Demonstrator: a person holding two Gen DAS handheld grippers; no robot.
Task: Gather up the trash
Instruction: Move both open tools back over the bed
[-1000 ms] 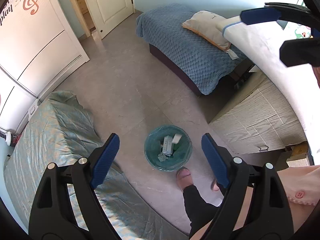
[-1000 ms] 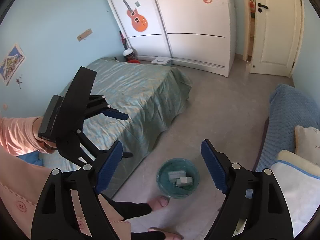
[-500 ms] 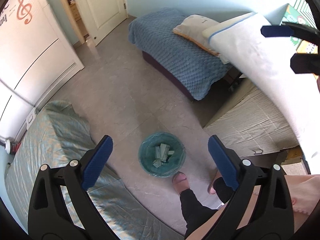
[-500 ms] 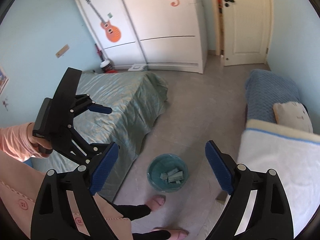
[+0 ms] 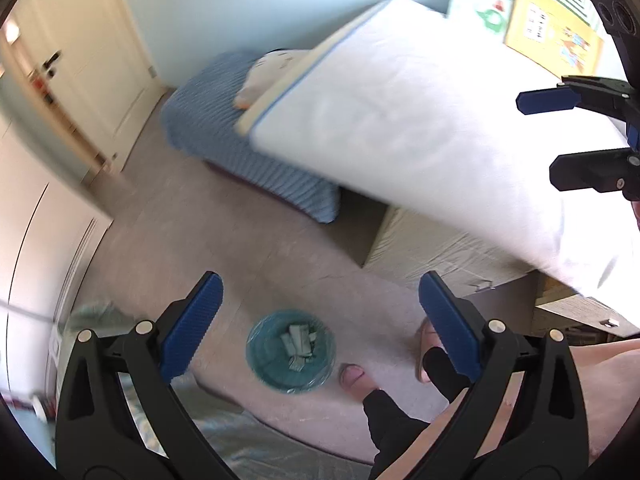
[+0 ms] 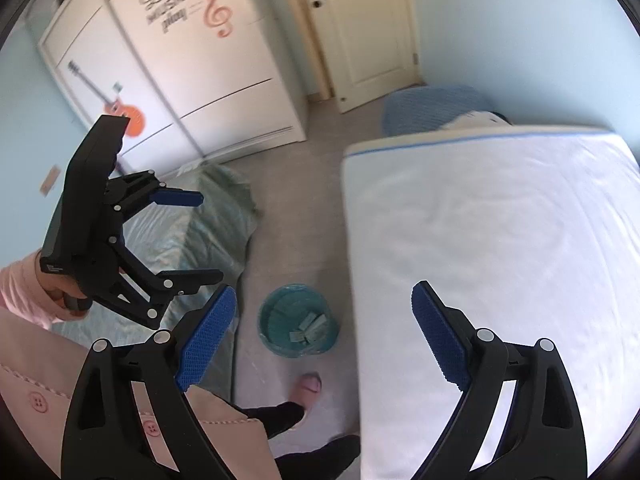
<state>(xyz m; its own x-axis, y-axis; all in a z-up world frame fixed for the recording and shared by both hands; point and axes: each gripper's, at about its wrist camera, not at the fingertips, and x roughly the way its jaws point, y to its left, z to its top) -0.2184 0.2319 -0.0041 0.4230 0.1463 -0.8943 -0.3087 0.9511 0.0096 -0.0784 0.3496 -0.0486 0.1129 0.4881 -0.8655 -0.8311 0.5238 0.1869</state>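
A teal bin (image 5: 291, 350) stands on the floor between the two beds, with several pale green scraps of trash (image 5: 299, 343) inside. It also shows in the right wrist view (image 6: 299, 326) with the scraps (image 6: 310, 330). My left gripper (image 5: 320, 316) is open and empty, held high above the bin; it also shows in the right wrist view (image 6: 188, 236). My right gripper (image 6: 324, 332) is open and empty, high above the bin and the white bed edge; it also shows in the left wrist view (image 5: 560, 140).
A white mattress (image 6: 500, 248) fills the right side. A green-covered bed (image 6: 208, 216) is at the left. A blue quilted bed (image 5: 240, 140) with a pillow lies beyond. The person's slippered feet (image 5: 354, 376) stand beside the bin. White wardrobes (image 6: 180, 60) and a door (image 6: 360, 28) are behind.
Both grippers rose and swung towards the white mattress, so the bin looks smaller and lower in both views. Both stayed open and empty.
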